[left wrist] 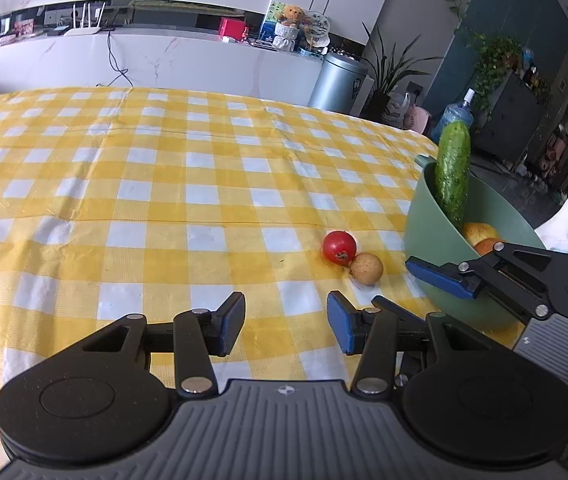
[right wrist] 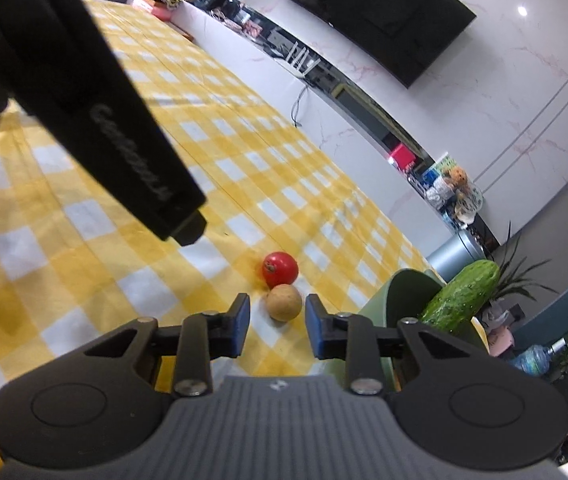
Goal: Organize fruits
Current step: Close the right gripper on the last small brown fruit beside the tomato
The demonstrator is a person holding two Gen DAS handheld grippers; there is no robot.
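Left wrist view: left tongs wide apart, nothing between the pads, hovering low over the yellow-checked desk. Red tomato and small tan fruit lie touching each other on the cloth, just ahead-right of the pads. Green bowl sits at the desk's right edge, just beside the pair; cucumber leans upright against its inner wall because it is too long to lie flat, with orange-yellow fruit at the bottom. Right tongs reach in front of the bowl; from here only one pad shows.

Right wrist view: right tongs parted, empty, lined up with the tan fruit sitting just beyond the gap. Tomato right behind it, touching. Bowl and cucumber to the right. Likely next: the tan fruit goes in the bowl; the tomato may roll when its neighbour lifts.
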